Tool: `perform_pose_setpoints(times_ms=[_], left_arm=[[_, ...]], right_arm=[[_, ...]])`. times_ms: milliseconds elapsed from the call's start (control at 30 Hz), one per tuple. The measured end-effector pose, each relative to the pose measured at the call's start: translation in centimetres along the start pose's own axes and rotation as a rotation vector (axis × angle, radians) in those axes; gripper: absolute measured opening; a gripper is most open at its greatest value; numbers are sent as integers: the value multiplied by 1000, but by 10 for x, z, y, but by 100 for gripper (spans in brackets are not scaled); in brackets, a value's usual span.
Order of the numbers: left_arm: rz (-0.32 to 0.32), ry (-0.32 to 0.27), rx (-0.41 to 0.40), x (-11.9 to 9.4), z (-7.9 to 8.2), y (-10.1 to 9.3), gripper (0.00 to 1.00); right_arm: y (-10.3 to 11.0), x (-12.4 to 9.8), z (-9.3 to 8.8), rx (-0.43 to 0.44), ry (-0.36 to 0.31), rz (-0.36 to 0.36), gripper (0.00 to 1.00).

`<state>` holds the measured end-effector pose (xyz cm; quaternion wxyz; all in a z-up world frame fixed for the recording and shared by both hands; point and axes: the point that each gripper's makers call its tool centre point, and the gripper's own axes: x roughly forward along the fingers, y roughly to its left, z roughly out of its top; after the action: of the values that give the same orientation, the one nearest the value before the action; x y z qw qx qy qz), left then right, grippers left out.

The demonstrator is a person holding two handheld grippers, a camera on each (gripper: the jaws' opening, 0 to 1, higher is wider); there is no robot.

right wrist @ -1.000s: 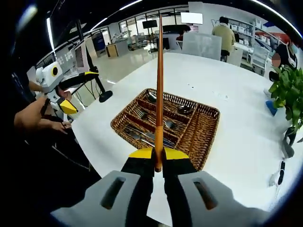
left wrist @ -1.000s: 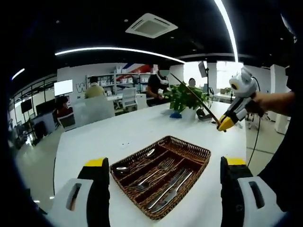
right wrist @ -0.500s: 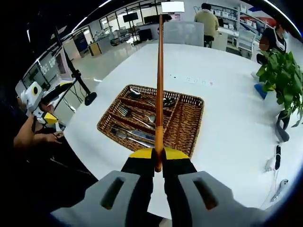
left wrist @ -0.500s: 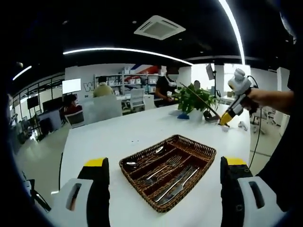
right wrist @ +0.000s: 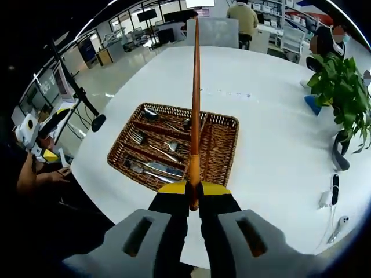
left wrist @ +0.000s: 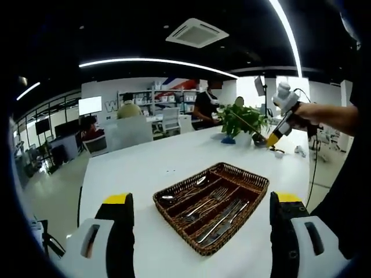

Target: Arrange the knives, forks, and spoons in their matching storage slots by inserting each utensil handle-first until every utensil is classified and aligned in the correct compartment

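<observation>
Left gripper view: left gripper (left wrist: 200,231) at frame bottom, jaws wide apart, nothing held. Wicker tray (left wrist: 250,200) at centre on white table (left wrist: 133,168), w/ spoons, forks (left wrist: 204,202), knives in separate slots. Right gripper (left wrist: 273,139) at upper right, clamping a thin stick.

Right gripper view: right gripper (right wrist: 194,190) jaws closed on orange stick (right wrist: 196,98), running bottom centre to top. Tray (right wrist: 223,150) at centre-left. Plant (right wrist: 342,87) at right.

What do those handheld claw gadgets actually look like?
Each claw has two black jaws tipped with yellow, set in pale grey housings with slot-shaped cutouts: the left claw and the right claw. Seen from the left gripper view, the right claw's body is white with a yellow tip, and a dark cable hangs below it.
</observation>
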<state>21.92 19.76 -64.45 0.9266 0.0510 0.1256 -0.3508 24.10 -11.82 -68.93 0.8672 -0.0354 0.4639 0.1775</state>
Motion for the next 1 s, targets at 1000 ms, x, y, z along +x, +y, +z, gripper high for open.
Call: perform_pose_setpoints(times_ms=[1000], left_arm=[[20, 23, 4, -6, -14, 12, 99]], right_arm=[[-22, 71, -43, 76, 179, -26, 4]])
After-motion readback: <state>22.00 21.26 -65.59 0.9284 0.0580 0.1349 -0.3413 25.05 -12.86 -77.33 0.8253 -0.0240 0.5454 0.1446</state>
